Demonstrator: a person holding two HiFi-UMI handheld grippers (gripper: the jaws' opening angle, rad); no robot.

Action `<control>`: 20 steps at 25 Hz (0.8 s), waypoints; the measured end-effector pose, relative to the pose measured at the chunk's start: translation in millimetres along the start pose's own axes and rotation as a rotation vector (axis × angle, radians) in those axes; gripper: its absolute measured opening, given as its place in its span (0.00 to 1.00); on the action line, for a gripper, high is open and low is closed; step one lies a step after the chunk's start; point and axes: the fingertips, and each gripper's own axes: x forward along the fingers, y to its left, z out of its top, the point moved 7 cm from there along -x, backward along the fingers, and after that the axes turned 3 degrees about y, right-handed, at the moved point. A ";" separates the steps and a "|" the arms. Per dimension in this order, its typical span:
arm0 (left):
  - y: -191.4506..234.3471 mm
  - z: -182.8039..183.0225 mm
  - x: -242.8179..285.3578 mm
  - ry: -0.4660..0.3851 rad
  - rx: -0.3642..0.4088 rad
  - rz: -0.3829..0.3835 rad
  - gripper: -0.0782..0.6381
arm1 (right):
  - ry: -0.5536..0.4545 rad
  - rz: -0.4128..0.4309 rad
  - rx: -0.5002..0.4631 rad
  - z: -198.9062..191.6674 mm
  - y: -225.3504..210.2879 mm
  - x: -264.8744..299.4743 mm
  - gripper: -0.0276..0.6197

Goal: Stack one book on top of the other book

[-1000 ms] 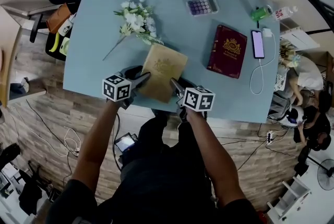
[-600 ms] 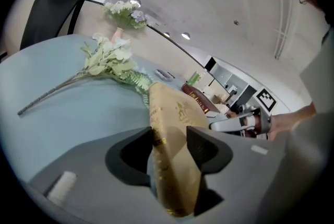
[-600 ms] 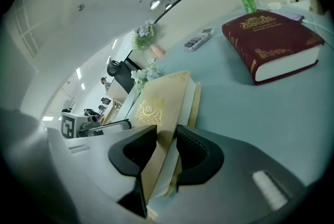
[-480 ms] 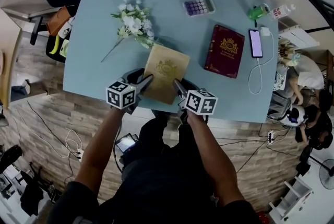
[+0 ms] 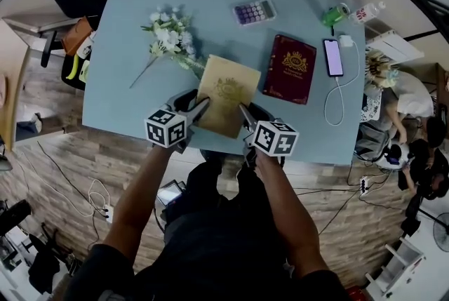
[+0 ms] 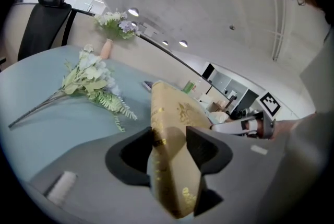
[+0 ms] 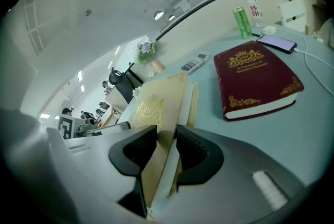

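Both left gripper [image 5: 202,104] and right gripper [image 5: 243,109] clamp tan book [image 5: 227,92]; carry level to red book [image 5: 289,68] at 2 o'clock

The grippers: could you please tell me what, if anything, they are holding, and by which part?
Both hold the tan book: the left gripper is clamped on its near spine-side corner, the right gripper on its near page-edge corner.

Light blue table [image 5: 126,96] from above. On it: a bunch of white flowers [image 5: 168,40], far left; a calculator [image 5: 253,11], far middle; a red book [image 5: 289,69], flat, right of centre; a phone [image 5: 332,57] just beside it, with white cable [image 5: 342,92]; a green can [image 5: 334,13] and bottle [image 5: 365,11], far right corner
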 end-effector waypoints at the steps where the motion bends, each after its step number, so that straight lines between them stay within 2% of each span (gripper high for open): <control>1: -4.1 1.7 3.7 -0.004 0.000 0.000 0.44 | -0.005 -0.003 -0.002 3.0 -3.0 -3.7 0.23; 13: -59.7 27.7 54.7 -0.032 -0.003 -0.034 0.44 | -0.066 -0.028 -0.026 48.9 -49.3 -53.8 0.22; 20: -81.4 34.8 92.7 -0.039 -0.055 -0.052 0.44 | -0.079 -0.048 -0.031 75.1 -82.3 -70.6 0.22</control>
